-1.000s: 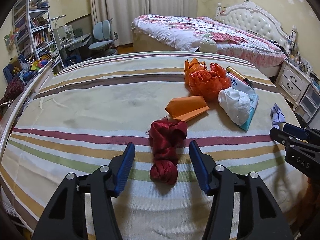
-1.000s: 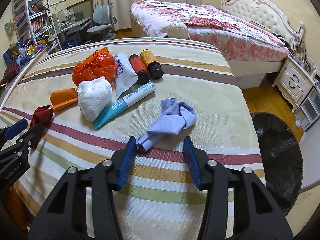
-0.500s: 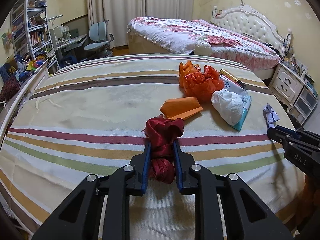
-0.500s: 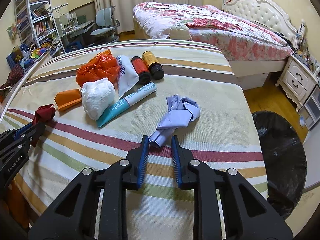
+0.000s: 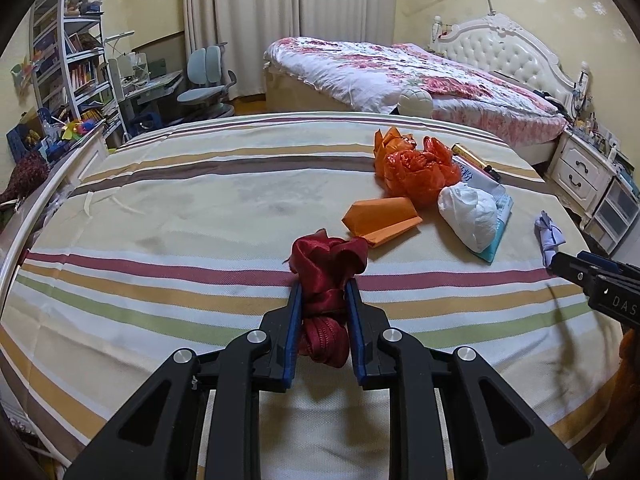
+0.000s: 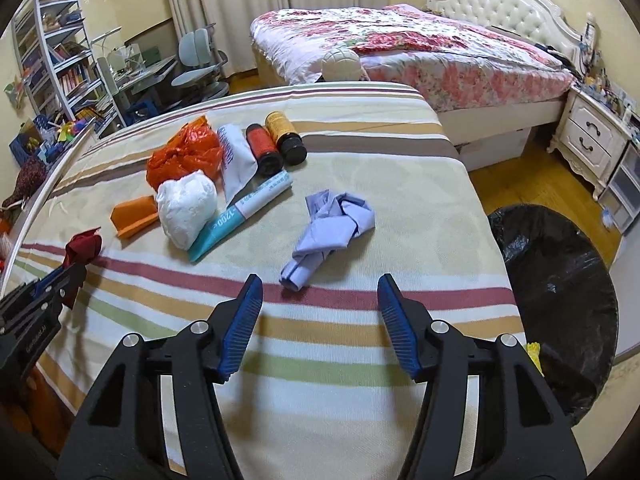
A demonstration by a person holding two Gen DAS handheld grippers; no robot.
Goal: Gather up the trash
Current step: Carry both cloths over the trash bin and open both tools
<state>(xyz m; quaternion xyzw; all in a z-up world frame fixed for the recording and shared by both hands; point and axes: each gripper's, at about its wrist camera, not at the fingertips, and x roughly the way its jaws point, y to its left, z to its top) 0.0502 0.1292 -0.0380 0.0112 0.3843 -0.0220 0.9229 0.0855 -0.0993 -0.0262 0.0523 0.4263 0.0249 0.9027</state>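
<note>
Tablecloth (image 6: 360,184) unchanged; right claw (image 6: 320,300) opening, releasing lilac cloth (image 6: 328,232).

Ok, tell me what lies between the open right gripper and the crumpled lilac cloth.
Nothing: in the right wrist view only bare striped tablecloth separates the right gripper, whose jaws are opening with nothing between them, from the lilac cloth just ahead.

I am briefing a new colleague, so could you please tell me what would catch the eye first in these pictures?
The left hand-held gripper clamps a dark red cloth bundle at the near edge of the striped bedspread. The right hand-held gripper is opening, nothing between its jaws, just short of a crumpled lilac cloth. A black-lined bin waits on the floor to the right.
</note>
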